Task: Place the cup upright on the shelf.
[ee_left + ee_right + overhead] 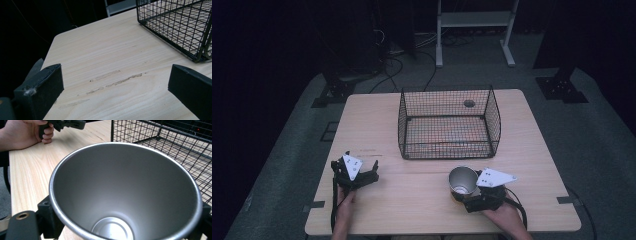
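- high view: the right gripper (467, 194) clasps a steel cup (462, 181) near the table's (412, 195) front edge, just short of the wire basket (447, 122), which holds nothing; i judge the pick done, the placing left.
- left gripper view: jaws wide, nothing between them, bare wood below.
- right gripper view: the cup (125, 192) sits between the jaws, empty, brushed, undented.

High view looks down from above; both close gripper views share the wire basket (447, 122).

A shiny, round steel cup (125, 195) sits clamped in the right claw (122, 220), just beside the black wire basket (175, 142) on the pale wooden bench (30, 175).
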Demonstrator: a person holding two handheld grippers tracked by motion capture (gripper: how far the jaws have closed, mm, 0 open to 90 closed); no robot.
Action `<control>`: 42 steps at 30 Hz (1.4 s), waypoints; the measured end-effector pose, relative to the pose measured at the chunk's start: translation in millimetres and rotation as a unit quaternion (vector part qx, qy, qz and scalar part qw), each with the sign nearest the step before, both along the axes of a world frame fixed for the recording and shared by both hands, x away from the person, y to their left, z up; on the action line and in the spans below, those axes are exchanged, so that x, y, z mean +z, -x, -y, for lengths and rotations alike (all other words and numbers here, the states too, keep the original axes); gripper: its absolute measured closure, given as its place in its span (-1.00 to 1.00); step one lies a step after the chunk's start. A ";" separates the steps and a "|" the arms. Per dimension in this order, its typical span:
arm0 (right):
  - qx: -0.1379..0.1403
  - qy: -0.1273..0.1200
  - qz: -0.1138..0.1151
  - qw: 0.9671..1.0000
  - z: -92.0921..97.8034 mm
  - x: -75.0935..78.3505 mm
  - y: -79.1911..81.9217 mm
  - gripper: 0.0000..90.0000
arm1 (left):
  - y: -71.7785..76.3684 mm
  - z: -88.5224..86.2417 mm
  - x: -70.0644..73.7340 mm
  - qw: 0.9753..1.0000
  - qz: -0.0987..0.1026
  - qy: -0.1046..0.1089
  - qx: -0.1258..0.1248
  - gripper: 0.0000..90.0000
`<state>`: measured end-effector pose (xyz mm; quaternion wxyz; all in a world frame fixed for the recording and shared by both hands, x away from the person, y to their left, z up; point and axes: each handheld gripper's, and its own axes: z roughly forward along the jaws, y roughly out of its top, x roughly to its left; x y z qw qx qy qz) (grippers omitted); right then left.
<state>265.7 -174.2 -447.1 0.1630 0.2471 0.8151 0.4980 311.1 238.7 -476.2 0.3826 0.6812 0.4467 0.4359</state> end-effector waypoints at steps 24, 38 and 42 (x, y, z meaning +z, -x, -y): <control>0.022 -0.058 -0.026 0.998 13.2 55.1 -20.7 -0.71 | 0.1 0.0 0.0 1.000 -0.001 -0.002 0.001 -1.00; 0.030 -0.064 -0.023 0.997 13.3 97.5 -40.4 -0.71 | 0.0 0.2 0.0 1.000 -0.001 -0.003 0.001 -1.00; 0.034 -0.065 -0.018 0.997 12.6 109.4 -46.9 -0.71 | 0.0 0.0 0.0 1.000 -0.001 -0.001 0.001 -1.00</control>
